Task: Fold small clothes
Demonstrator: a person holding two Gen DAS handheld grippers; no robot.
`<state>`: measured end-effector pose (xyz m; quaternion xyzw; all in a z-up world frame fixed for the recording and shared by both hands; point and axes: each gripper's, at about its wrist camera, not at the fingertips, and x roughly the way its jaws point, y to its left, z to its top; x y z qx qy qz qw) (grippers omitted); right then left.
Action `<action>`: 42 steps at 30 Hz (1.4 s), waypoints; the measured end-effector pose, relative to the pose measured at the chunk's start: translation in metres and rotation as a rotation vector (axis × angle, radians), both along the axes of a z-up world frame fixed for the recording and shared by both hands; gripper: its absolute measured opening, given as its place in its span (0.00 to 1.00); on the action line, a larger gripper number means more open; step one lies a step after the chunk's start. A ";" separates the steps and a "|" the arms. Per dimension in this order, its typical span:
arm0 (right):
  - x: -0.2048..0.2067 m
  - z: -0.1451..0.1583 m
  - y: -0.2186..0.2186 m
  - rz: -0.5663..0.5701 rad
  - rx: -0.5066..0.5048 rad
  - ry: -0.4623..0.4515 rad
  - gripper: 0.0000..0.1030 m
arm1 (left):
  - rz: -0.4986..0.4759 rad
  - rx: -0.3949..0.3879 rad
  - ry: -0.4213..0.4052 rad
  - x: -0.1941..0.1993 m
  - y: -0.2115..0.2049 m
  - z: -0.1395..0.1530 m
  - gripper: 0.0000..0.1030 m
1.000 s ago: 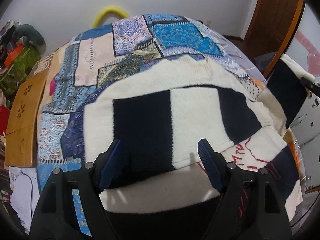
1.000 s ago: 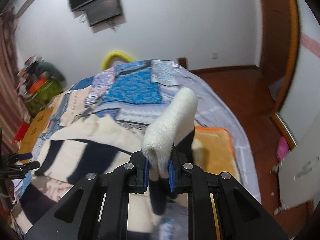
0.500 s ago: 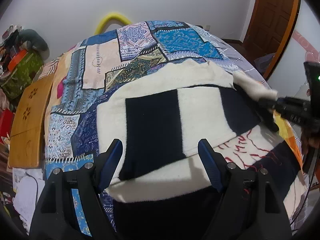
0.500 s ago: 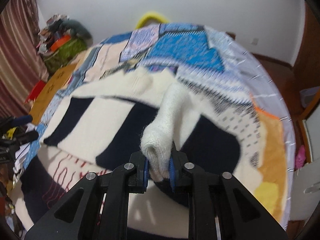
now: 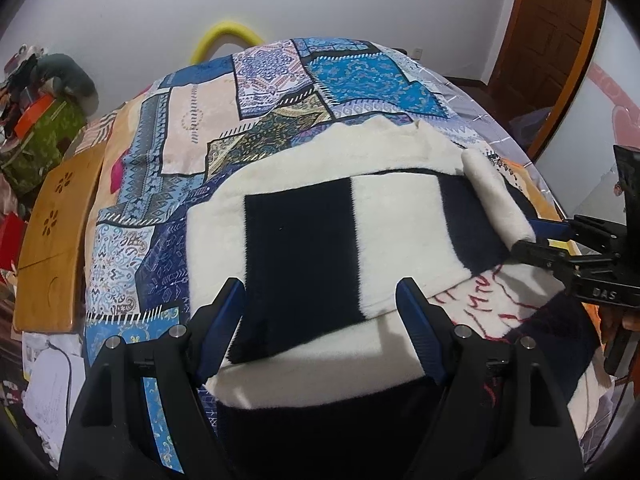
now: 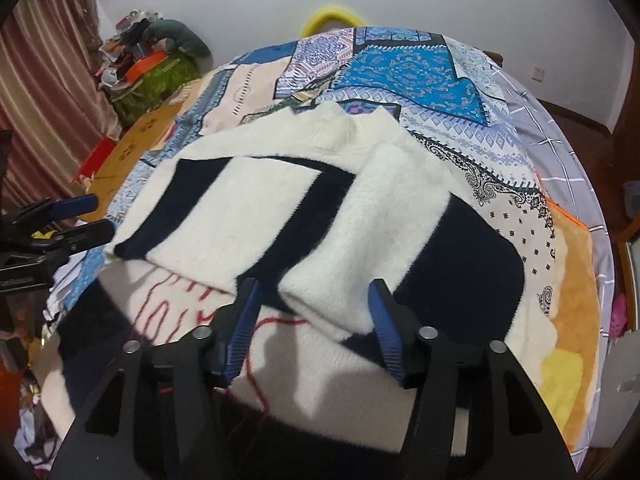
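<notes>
A cream and navy striped sweater (image 5: 396,216) lies flat on the patchwork quilt (image 5: 192,120), with red stitching on its lower front. Its left sleeve is folded across the chest. My left gripper (image 5: 320,320) hovers open over that sleeve's end, touching nothing. The right sleeve (image 6: 360,240) now lies folded diagonally over the body. My right gripper (image 6: 316,324) is opening, and the cream cuff lies between its fingers without being pressed. The right gripper (image 5: 540,236) also shows at the right edge of the left wrist view, at the cuff (image 5: 496,200).
A low wooden table (image 5: 52,236) and a green box piled with clutter (image 5: 36,136) stand left of the bed. A yellow tube (image 5: 224,36) arches behind the bed. A brown door (image 5: 552,32) is at the far right. An orange blanket (image 6: 572,300) lies under the quilt's right edge.
My right gripper carried the cream sleeve down and across onto the sweater's body, then its jaws spread and released it. The left gripper kept still and open.
</notes>
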<state>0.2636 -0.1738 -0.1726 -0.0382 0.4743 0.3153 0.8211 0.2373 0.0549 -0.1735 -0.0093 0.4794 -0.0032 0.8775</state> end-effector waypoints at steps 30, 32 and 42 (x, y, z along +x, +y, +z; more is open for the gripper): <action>0.036 -0.063 -0.183 -0.506 0.044 0.165 0.62 | -0.123 0.042 0.036 0.033 -0.070 -0.009 0.75; 0.038 -0.077 -0.187 -0.520 0.055 0.202 0.62 | -0.121 0.050 0.038 0.034 -0.070 -0.011 0.75; 0.037 -0.117 -0.189 -0.538 0.109 0.301 0.64 | -0.118 0.071 0.058 0.039 -0.074 -0.020 0.75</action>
